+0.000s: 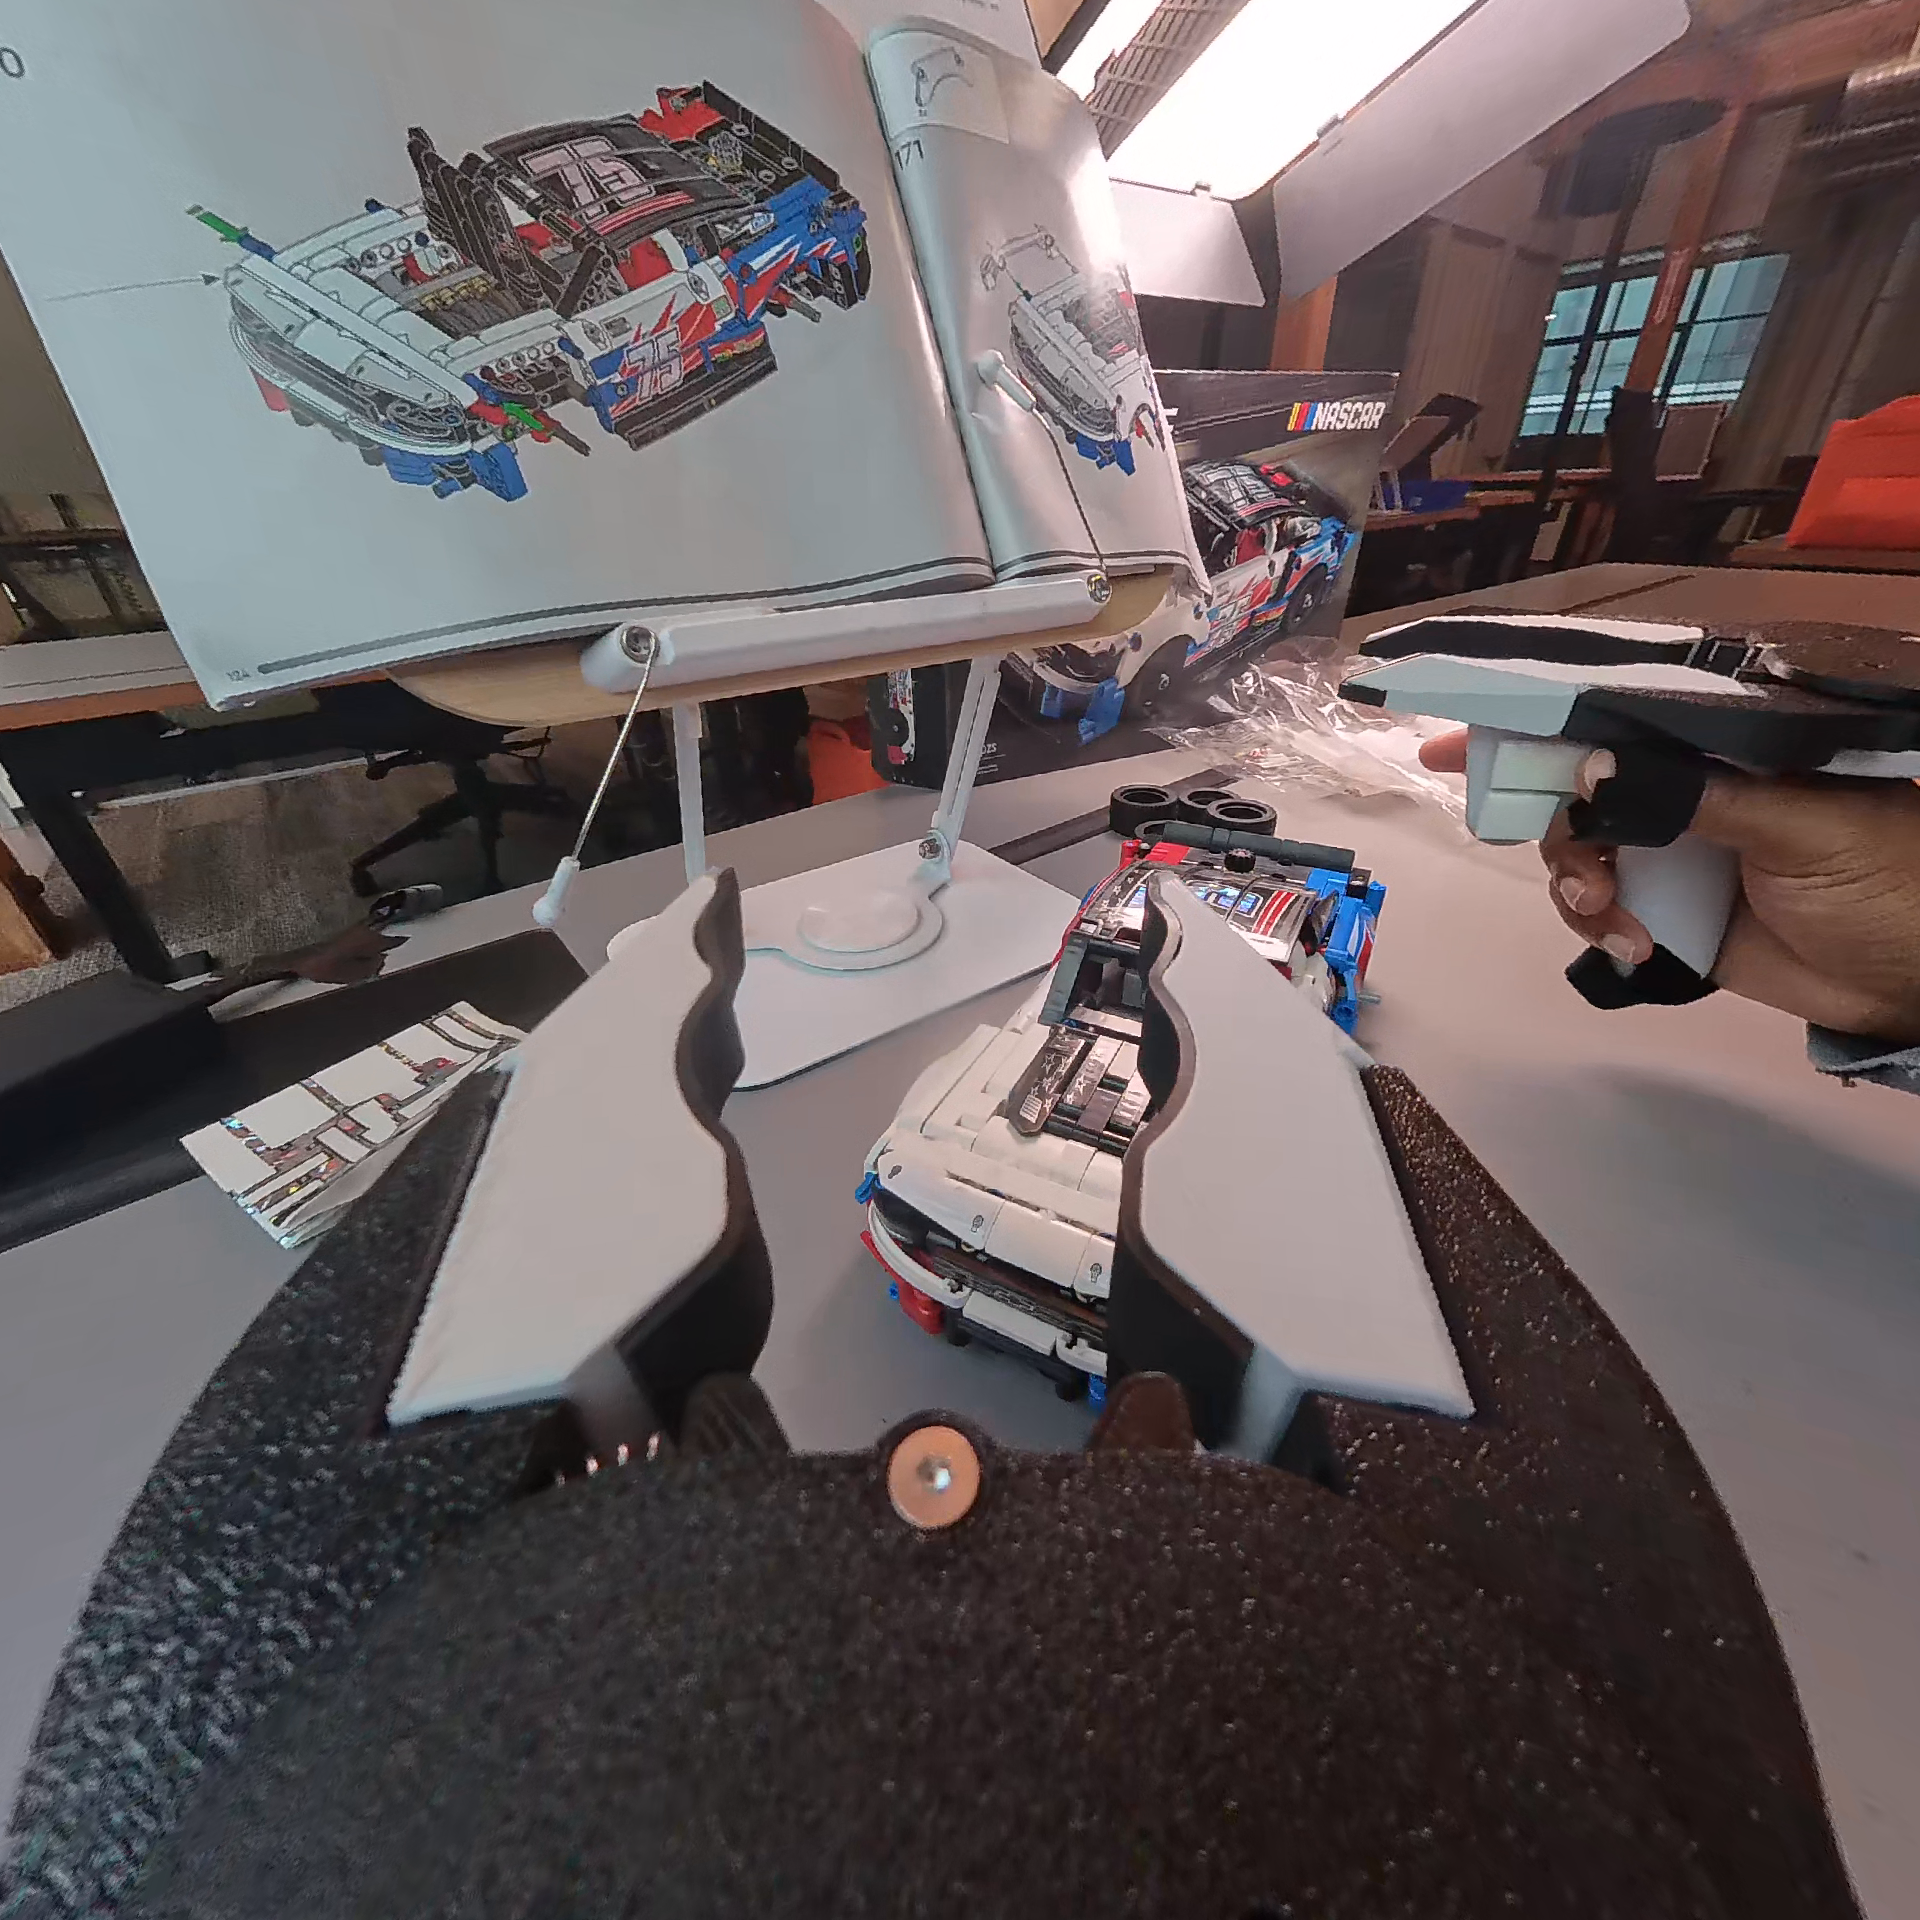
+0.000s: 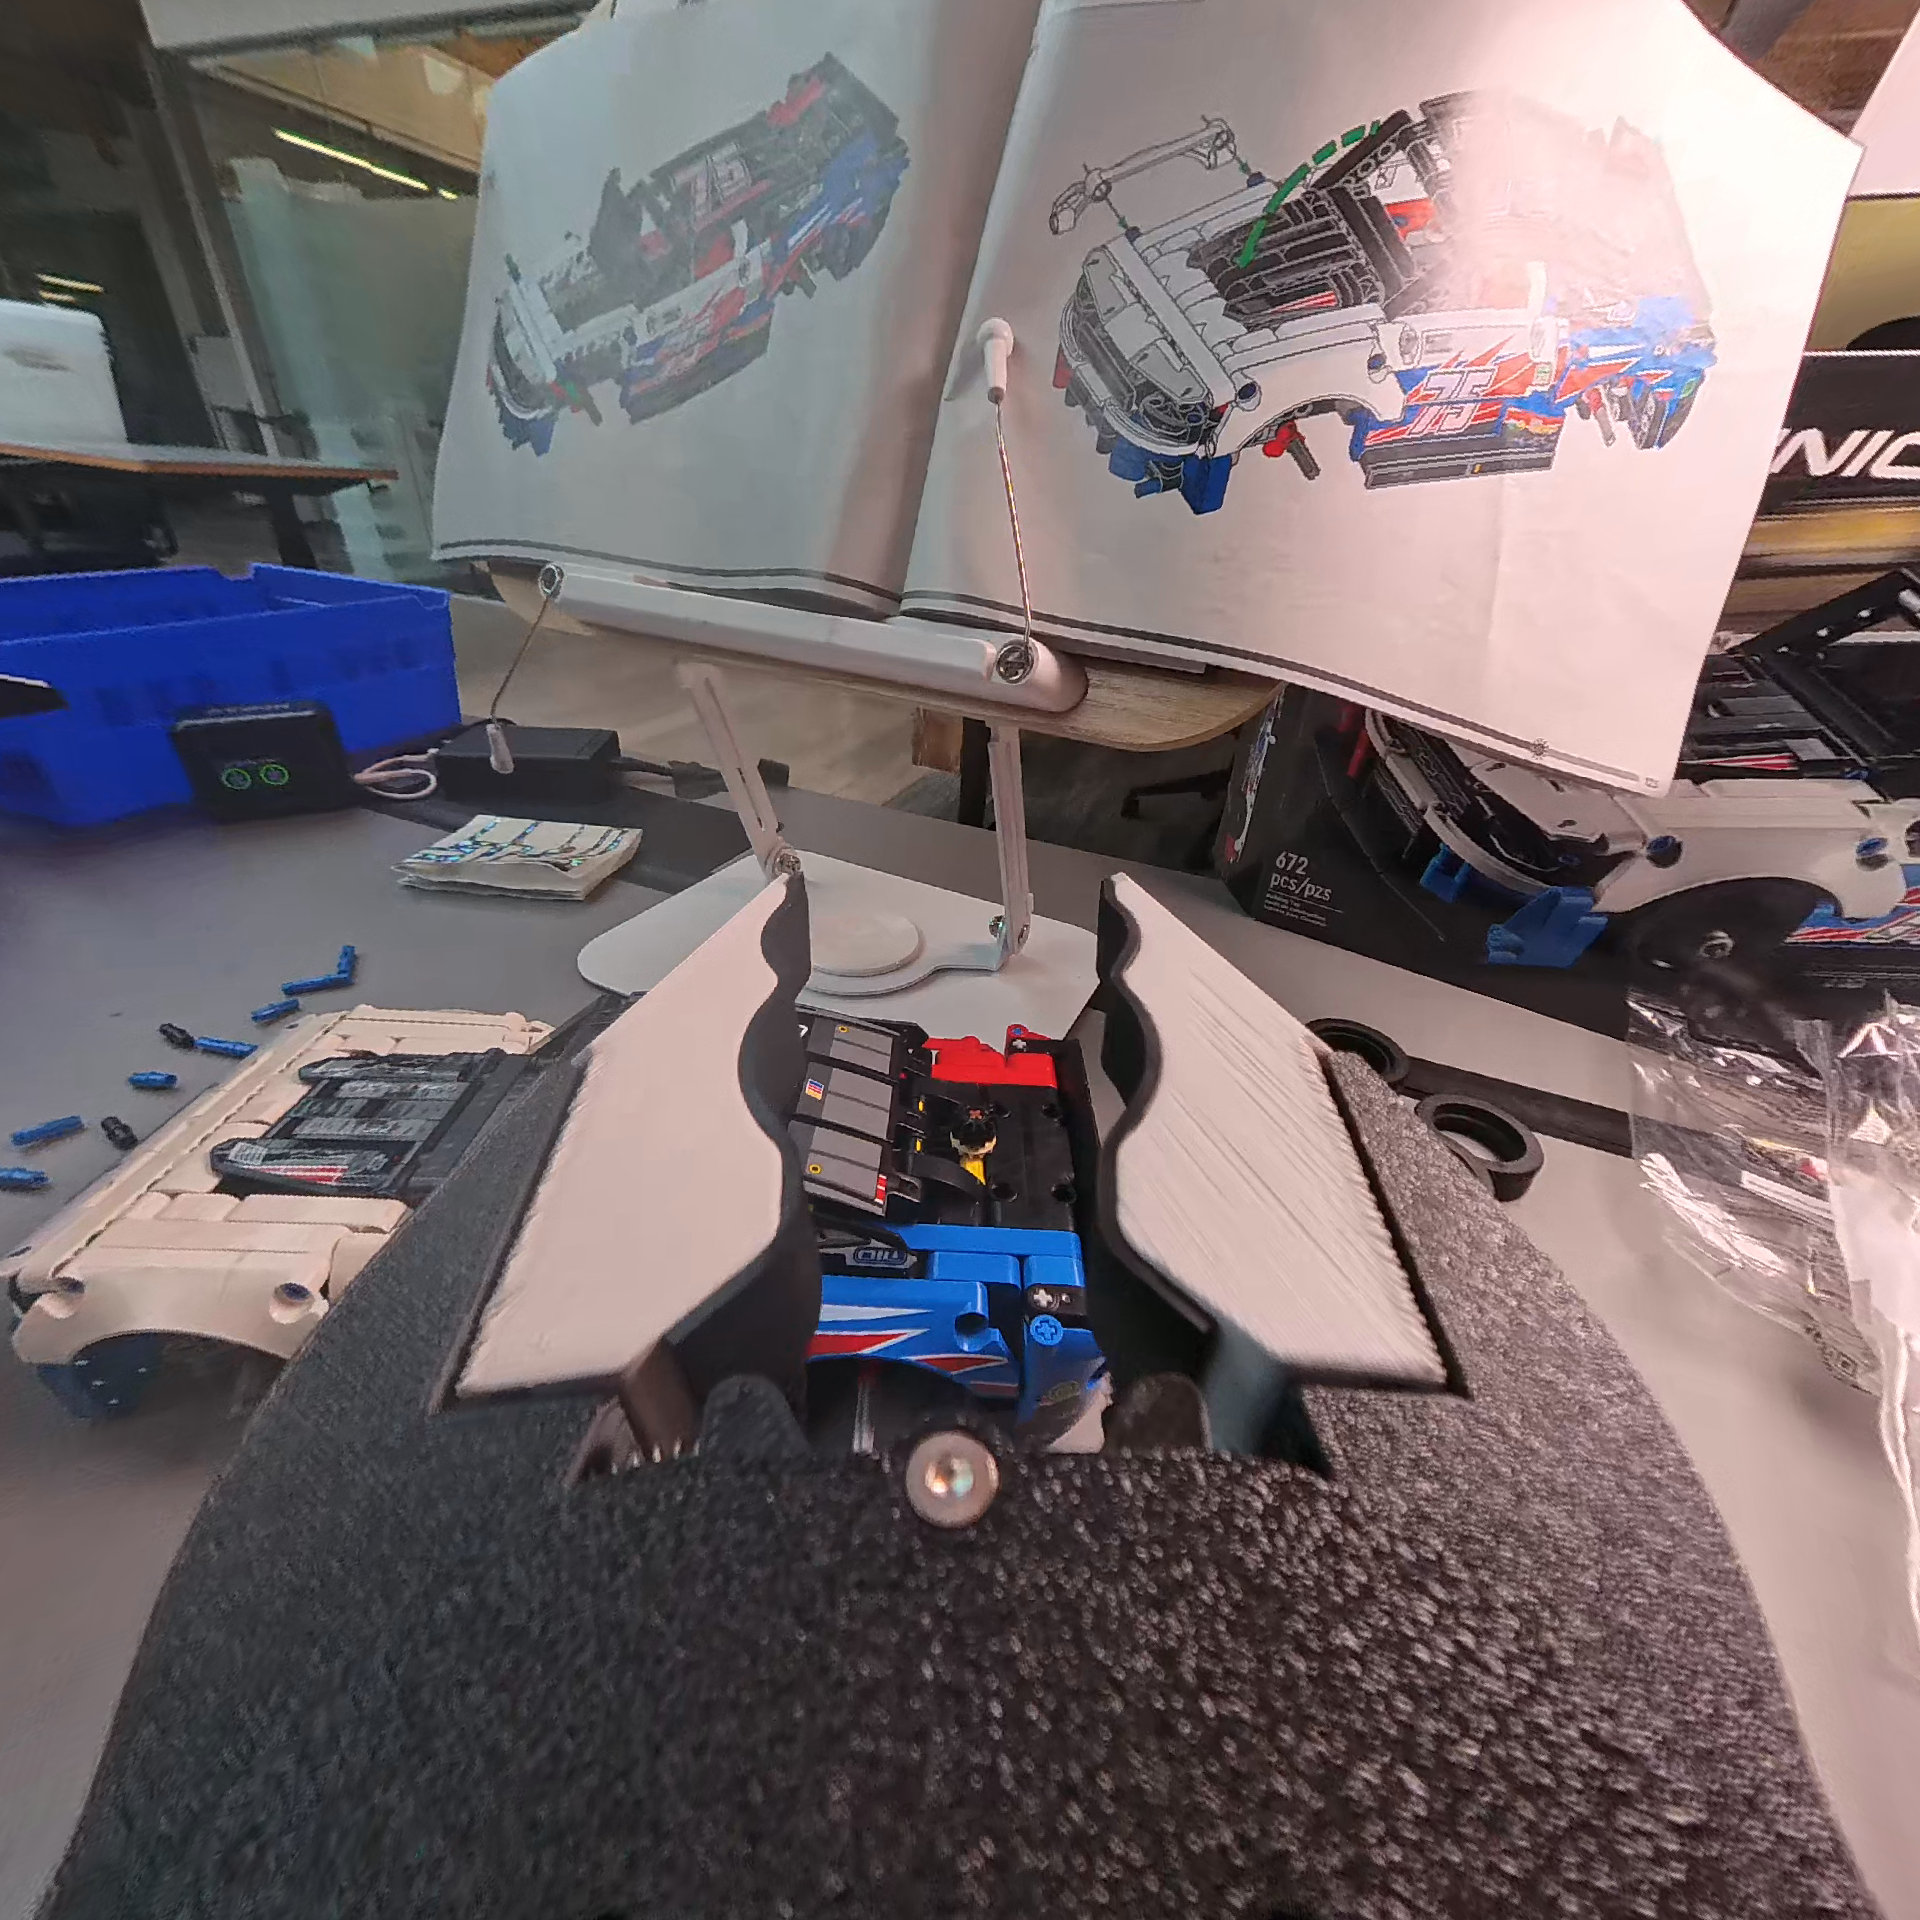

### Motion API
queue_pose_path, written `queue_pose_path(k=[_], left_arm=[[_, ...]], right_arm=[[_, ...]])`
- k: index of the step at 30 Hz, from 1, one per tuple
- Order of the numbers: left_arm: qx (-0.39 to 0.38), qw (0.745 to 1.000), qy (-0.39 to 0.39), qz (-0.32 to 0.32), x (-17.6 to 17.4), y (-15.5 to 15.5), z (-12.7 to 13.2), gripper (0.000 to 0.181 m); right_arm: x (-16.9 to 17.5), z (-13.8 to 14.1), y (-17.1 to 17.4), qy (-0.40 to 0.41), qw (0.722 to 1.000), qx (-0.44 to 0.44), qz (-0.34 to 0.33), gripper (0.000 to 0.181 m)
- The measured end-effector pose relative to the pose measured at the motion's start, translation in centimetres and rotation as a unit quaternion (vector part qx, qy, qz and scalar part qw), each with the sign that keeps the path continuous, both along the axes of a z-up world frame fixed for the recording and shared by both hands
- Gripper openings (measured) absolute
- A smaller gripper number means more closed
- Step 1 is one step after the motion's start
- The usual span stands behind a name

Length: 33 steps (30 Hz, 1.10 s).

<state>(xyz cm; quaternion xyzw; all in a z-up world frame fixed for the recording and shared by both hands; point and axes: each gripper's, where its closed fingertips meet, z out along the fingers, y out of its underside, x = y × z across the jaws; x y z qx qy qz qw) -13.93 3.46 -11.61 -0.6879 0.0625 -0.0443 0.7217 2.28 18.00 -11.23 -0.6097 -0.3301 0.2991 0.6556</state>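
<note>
A white, blue, red and black brick-built race car [image 1: 997, 1174] stands on the grey table [image 1: 1558, 1247]. My left gripper [image 1: 940, 925] is open and empty, hovering low in front of the car's nose; its right finger [image 1: 1247, 1143] overlaps the car's right side in the view. My right gripper [image 2: 956, 904] is open and empty above the car's blue and red rear [image 2: 935, 1278]; the white hood [image 2: 208, 1226] lies to its left. It also shows in the left wrist view [image 1: 1361, 667], held by a hand [image 1: 1818, 914] high above the table.
An open instruction booklet [image 1: 520, 312] rests on a white stand [image 1: 862, 997] behind the car. Black tyres [image 1: 1195, 810], a clear plastic bag [image 2: 1787, 1143] and the kit box [image 2: 1455, 883] sit at the right. A sticker sheet [image 2: 520, 857], loose blue pins [image 2: 281, 997] and a blue bin [image 2: 208, 665] sit at the left.
</note>
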Motion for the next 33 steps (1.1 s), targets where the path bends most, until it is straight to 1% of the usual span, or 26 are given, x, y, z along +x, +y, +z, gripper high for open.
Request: queue_pose_path(k=[6,11,15,20,22,24,27,29,31,33], left_arm=[[-0.001,1.000,-0.001,0.000,0.0,-0.1,-0.1,0.077],[0.004,1.000,-0.012,-0.004,-0.1,-0.4,0.5,0.079],[0.005,1.000,-0.019,-0.010,0.0,-0.4,0.6,0.079],[0.009,1.000,-0.011,-0.010,0.1,-0.5,0.8,0.078],[0.009,1.000,-0.013,-0.008,0.0,-0.5,0.8,0.077],[0.006,1.000,-0.018,-0.009,0.0,-0.4,0.6,0.077],[-0.002,1.000,-0.020,-0.010,0.2,-0.2,0.1,0.076],[-0.004,1.000,-0.012,-0.005,0.0,-0.1,0.0,0.076],[-0.005,1.000,-0.008,-0.003,-0.1,-0.1,-0.1,0.075],[-0.004,1.000,-0.007,0.000,-0.3,-0.2,0.0,0.074]], right_arm=[[0.7,0.3,0.4,0.014,1.000,-0.005,-0.007,0.054],[0.7,0.6,0.2,0.017,1.000,0.001,-0.008,0.052],[0.4,0.4,0.0,0.014,1.000,0.003,-0.006,0.048],[-0.1,-0.3,-0.2,0.007,1.000,-0.004,-0.001,0.047],[-0.7,0.0,0.0,0.007,1.000,0.004,0.000,0.046],[-1.4,1.8,1.0,0.011,1.000,0.026,-0.012,0.039],[-3.1,5.9,3.0,0.027,0.998,0.057,-0.018,0.014],[-4.5,9.0,4.5,0.041,0.996,0.072,-0.023,0.007],[-6.1,11.8,5.9,0.043,0.995,0.090,-0.027,0.005],[-7.6,14.0,7.3,0.046,0.994,0.096,-0.027,0.003]])
